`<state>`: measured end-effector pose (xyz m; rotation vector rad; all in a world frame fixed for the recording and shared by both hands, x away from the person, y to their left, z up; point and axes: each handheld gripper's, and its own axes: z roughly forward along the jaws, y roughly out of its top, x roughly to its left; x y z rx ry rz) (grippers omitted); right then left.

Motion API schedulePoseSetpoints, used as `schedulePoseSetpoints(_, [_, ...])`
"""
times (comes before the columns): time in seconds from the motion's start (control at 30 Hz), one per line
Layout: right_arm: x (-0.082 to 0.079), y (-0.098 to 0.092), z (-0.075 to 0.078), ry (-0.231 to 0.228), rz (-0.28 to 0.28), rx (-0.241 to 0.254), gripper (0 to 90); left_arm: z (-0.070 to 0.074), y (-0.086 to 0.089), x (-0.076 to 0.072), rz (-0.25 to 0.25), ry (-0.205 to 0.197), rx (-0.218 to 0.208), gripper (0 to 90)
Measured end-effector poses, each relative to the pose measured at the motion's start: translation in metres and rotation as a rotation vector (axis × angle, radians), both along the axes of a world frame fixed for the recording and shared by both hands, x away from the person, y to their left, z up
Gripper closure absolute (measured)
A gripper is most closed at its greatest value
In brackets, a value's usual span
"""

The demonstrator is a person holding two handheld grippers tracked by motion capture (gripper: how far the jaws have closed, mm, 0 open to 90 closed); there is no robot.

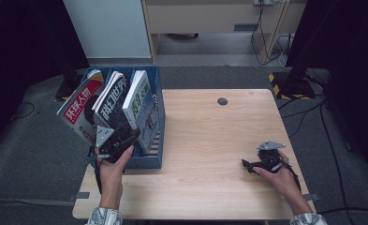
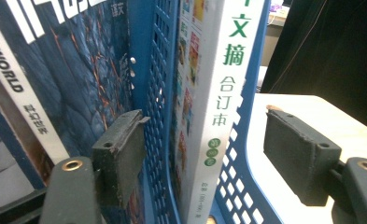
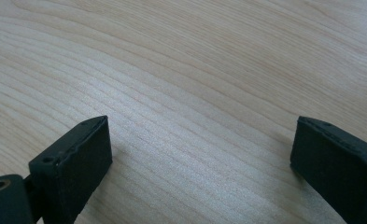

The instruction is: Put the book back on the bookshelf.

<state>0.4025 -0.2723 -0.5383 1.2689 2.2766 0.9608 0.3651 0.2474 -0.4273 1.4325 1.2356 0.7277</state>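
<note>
At desk's left edge | my left tongs (image 2: 204, 154) gape astride the white magazine (image 2: 218, 107) in the blue rack (image 1: 156, 154) | should centre on spine before closing | right tongs (image 3: 200, 163) apart, idle on desk (image 3: 195, 70)

The blue rack (image 1: 153, 159) and its leaning magazines (image 1: 111, 105) are crowding the table's (image 1: 209, 140) left edge; its mesh wall (image 2: 155, 93) is blocking sideways entry, while bare wood is lying open rightward.

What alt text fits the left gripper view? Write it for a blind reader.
The open left gripper faces a white-spined magazine standing in a blue perforated file rack. A dark blue-covered magazine fills the next compartment, and the pale wooden table lies to the right.
</note>
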Motion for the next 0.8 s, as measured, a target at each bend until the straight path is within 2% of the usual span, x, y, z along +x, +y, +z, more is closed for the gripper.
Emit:
schedulePoseSetpoints(0.27, [0.000,0.000,0.000,0.000,0.000,0.000,5.7,0.001,-0.001,-0.004,-0.005,0.000,-0.002,25.8])
schedulePoseSetpoints(0.4, [0.000,0.000,0.000,0.000,0.000,0.000,5.7,0.002,-0.001,-0.008,-0.004,0.006,0.023,24.7])
schedulePoseSetpoints(0.5, [0.000,0.000,0.000,0.000,0.000,0.000,5.7,0.003,0.000,-0.011,0.002,0.003,0.008,23.8])
schedulePoseSetpoints(0.73, [0.000,0.000,0.000,0.000,0.000,0.000,5.7,0.003,-0.004,-0.017,-0.023,0.008,0.026,23.4])
schedulePoseSetpoints(0.8, [0.000,0.000,0.000,0.000,0.000,0.000,5.7,0.003,-0.005,-0.018,-0.030,0.007,0.019,23.4])
